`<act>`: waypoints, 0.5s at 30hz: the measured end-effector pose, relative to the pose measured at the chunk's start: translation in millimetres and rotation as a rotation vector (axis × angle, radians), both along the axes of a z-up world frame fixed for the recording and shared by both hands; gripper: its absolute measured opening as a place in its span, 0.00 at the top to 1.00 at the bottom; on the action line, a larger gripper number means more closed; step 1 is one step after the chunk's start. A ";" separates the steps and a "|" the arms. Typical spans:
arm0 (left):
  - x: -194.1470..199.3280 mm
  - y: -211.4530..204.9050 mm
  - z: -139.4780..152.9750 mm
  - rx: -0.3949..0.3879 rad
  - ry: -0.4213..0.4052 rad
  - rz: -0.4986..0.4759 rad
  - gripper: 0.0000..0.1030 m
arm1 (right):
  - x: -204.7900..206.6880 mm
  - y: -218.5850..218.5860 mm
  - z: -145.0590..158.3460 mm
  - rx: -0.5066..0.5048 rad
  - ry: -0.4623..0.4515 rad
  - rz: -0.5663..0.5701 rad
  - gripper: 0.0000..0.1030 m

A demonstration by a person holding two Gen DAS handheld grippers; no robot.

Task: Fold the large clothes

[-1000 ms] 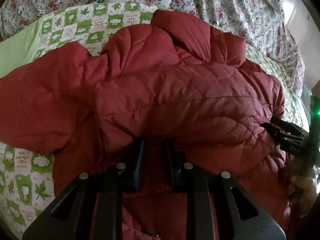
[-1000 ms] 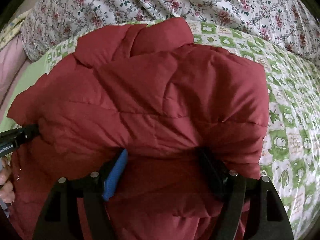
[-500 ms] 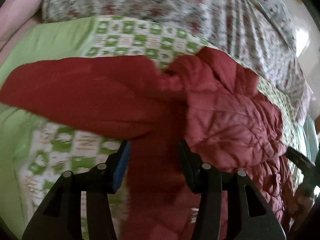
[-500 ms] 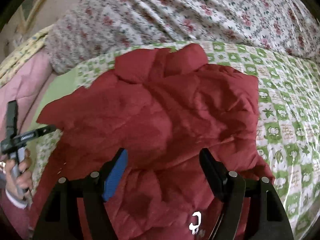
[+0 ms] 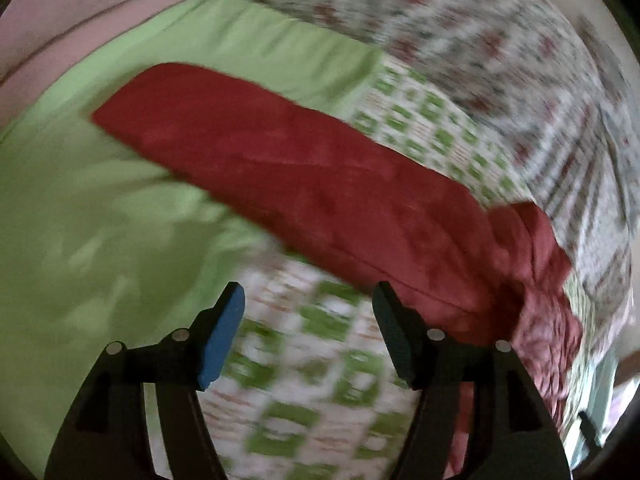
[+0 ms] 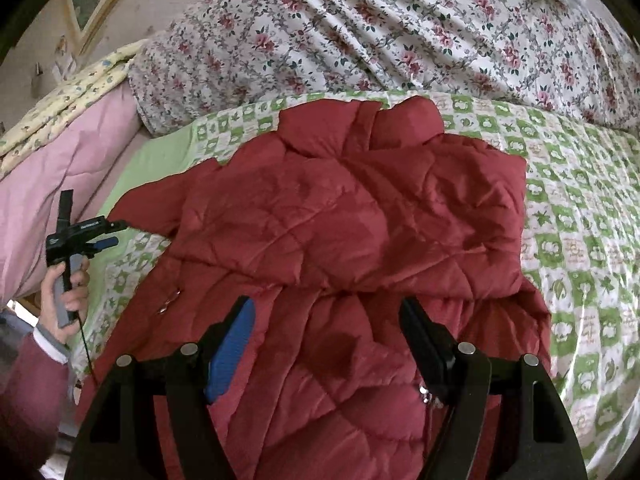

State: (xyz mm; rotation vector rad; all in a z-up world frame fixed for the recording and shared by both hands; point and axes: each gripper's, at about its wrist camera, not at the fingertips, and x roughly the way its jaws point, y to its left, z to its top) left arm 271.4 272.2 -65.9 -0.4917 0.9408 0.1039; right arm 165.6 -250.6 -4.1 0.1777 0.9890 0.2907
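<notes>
A dark red quilted jacket [image 6: 344,232] lies spread on the bed, collar toward the far side. My right gripper [image 6: 328,304] hovers open above its lower half, with nothing pressed between the pads. One red sleeve [image 5: 304,176] stretches out to the left across the green sheet. My left gripper [image 5: 308,292] is off the jacket's left edge over the checked quilt, just short of that sleeve. Its jaws are opening and hold nothing. In the right wrist view the left gripper [image 6: 114,233] shows at the far left, held by a hand [image 6: 64,292]. The left wrist view is blurred.
A green-and-white checked quilt [image 6: 580,240] covers the bed, with a plain green sheet [image 5: 100,220] on the left. A bunched floral duvet [image 6: 400,32] lies along the far side. A pink blanket [image 6: 60,184] sits at the left, below a framed picture [image 6: 92,4] on the wall.
The left gripper let go of the jacket body, swung left toward the outstretched sleeve and widened its jaws. The right gripper rose and drew back from the jacket, still open.
</notes>
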 end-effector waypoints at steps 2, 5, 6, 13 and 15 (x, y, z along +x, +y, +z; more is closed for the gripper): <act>2.0 24.7 -8.0 -0.026 0.010 0.058 0.36 | -3.6 1.8 -1.0 0.005 0.008 0.005 0.26; 6.3 52.6 -16.9 -0.057 0.013 0.126 0.36 | -9.5 5.3 -2.4 0.011 0.019 0.011 0.26; 9.2 61.3 -20.8 -0.063 0.013 0.147 0.36 | -10.9 6.5 -2.7 0.011 0.021 0.014 0.26; 25.8 103.8 -36.4 -0.170 -0.044 0.235 0.36 | -20.6 8.8 -9.0 0.004 0.049 0.012 0.26; 33.1 110.4 -35.9 -0.193 -0.068 0.253 0.36 | -22.9 9.0 -10.9 -0.001 0.057 0.011 0.26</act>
